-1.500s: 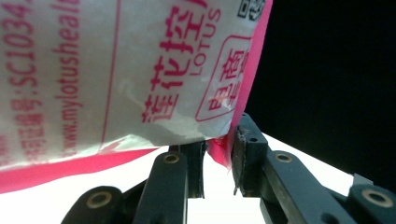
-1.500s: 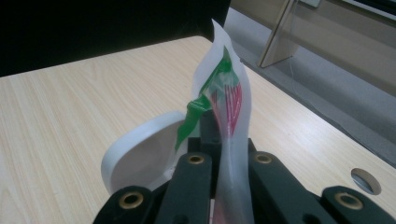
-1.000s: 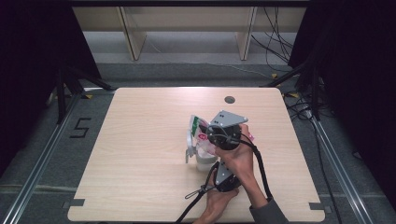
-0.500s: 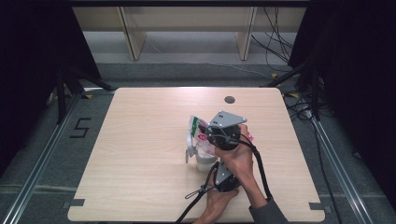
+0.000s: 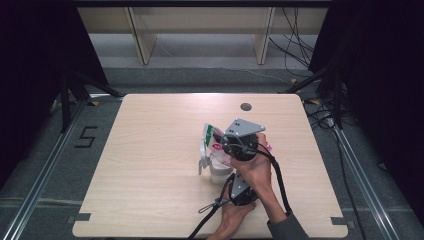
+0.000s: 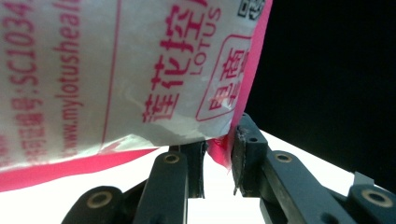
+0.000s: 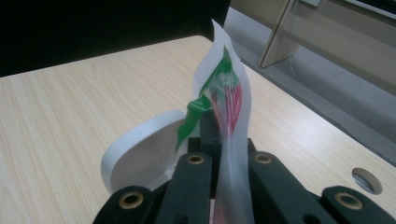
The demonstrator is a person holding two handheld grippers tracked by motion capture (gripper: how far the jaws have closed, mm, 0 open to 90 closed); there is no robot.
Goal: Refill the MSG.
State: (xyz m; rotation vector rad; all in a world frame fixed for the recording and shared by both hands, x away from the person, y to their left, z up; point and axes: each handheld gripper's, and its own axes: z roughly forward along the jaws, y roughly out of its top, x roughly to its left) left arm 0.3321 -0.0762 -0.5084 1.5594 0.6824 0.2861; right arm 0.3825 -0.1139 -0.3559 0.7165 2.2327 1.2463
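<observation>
Both grippers clamped on one printed sachet (image 6: 140, 70), left gripper (image 6: 219, 154) at its pink edge, right gripper (image 7: 224, 154) opposite, seemingly for tearing above the white cup (image 5: 218, 172).

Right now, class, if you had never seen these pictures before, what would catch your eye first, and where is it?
First the white packet with red print and a pink edge, held up above the middle of the table. The left tool pinches its pink corner, and the right tool is shut on the packet's other end, which carries green and red print. Just behind it a white lid stands open beside a white cup.
</observation>
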